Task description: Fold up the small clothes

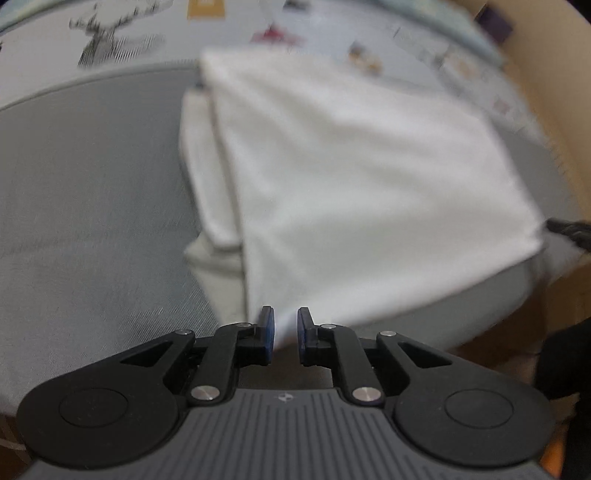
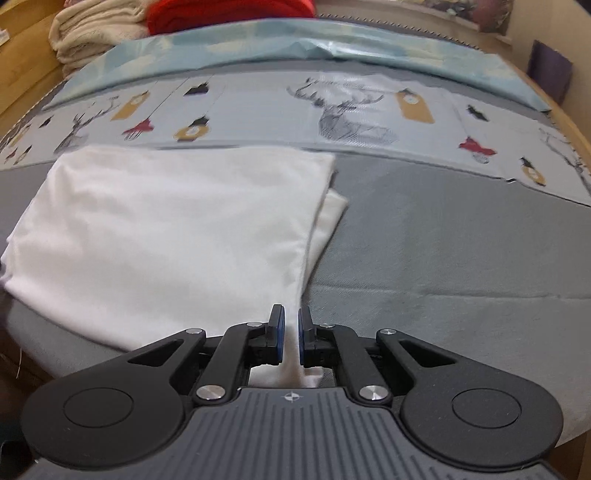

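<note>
No readable text or numbers anywhere — only a small compass-like emblem on each hand-held gripper

soft indoor light, blurred fisheye edges

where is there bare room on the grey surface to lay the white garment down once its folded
Bare grey surface lies open right of the white garment in the right wrist view, bordered behind by the deer-print sheet. Crowded: the far-left corner holds cream blankets and a red one. The left gripper and right gripper each pinch a near corner.
</note>
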### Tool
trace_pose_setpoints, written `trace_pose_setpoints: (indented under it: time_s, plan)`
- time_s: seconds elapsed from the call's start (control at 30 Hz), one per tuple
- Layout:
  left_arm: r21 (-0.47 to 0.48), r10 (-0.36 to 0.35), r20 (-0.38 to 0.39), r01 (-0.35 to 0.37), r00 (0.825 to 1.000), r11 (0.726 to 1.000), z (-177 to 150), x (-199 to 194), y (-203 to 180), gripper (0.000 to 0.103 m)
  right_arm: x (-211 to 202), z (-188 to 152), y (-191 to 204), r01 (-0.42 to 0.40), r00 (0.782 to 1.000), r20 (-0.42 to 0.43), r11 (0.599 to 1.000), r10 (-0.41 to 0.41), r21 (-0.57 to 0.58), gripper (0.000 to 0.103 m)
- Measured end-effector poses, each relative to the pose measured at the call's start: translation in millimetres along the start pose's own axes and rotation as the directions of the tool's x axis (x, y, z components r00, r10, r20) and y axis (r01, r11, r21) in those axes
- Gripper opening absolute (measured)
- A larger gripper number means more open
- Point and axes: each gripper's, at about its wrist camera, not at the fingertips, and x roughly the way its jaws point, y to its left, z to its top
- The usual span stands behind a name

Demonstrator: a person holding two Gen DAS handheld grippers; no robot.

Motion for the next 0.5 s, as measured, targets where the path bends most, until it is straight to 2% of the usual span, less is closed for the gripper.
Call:
trace_pose_setpoints:
  time_s: [0.07, 0.13, 0.17, 0.2, 0.27, 0.33, 0.4, 0.5]
  plan:
    - [-0.044, 0.008, -0.027, -0.009, 1.000, 0.999, 1, 4, 6, 0.012, 11, -4, 5, 0.001, 0.998, -0.066, 1.000, -0.002, -0.024, 0.010]
    - [-0.092, -0.015, 0.016, 0.016, 1.000, 0.996, 7, -3, 11, 0.015, 30, -12, 9, 0.058, 0.978, -0.193, 0.996, -0.072, -0.074, 0.010]
    - [-0.124, -0.027, 0.058, 0.034, 0.998, 0.992, 9, -10, 16, 0.021, 36, -14, 8, 0.094, 0.969, -0.222, 0.992, -0.111, -0.087, 0.022]
    - [-0.160, -0.033, 0.101, 0.049, 0.994, 0.986, 12, -16, 22, 0.026, 37, -12, 6, 0.112, 0.967, -0.221, 0.991, -0.126, -0.075, 0.024]
    - [-0.229, -0.008, 0.159, 0.045, 0.987, 0.972, 15, -24, 31, 0.054, 31, -6, 1, 0.112, 0.977, -0.180, 0.993, -0.117, -0.035, 0.023]
    - [-0.292, 0.022, 0.177, 0.031, 0.984, 0.956, 21, -26, 40, 0.063, 20, 2, -4, 0.128, 0.986, -0.107, 0.992, -0.127, 0.004, 0.023]
    - [-0.340, 0.026, 0.164, 0.032, 0.986, 0.940, 26, -21, 44, 0.067, 10, 6, -9, 0.153, 0.988, -0.036, 0.987, -0.152, 0.042, 0.023]
    - [-0.355, 0.010, 0.148, 0.043, 0.989, 0.934, 36, -15, 44, 0.067, 4, 12, -18, 0.185, 0.982, 0.021, 0.979, -0.187, 0.091, 0.023]
